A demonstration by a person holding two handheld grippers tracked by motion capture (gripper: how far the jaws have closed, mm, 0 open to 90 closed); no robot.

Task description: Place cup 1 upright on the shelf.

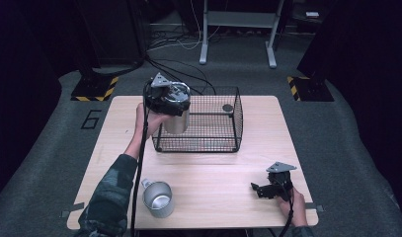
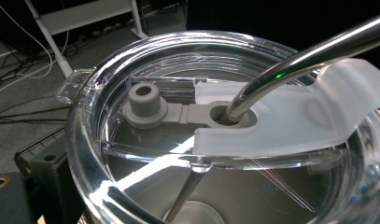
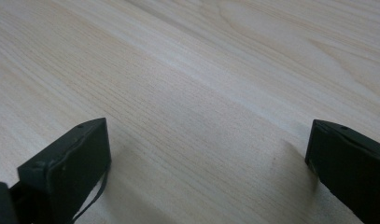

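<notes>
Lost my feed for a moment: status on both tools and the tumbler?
Left tool shut on steel tumbler, held above wire basket. Right tool open, low over table. Mug clear of path.

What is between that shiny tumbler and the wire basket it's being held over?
Nothing visible. The left gripper holds the steel tumbler at the wire basket's left end, its lower part already behind the mesh. A small dark disc lies inside, over at the far right corner.
</notes>
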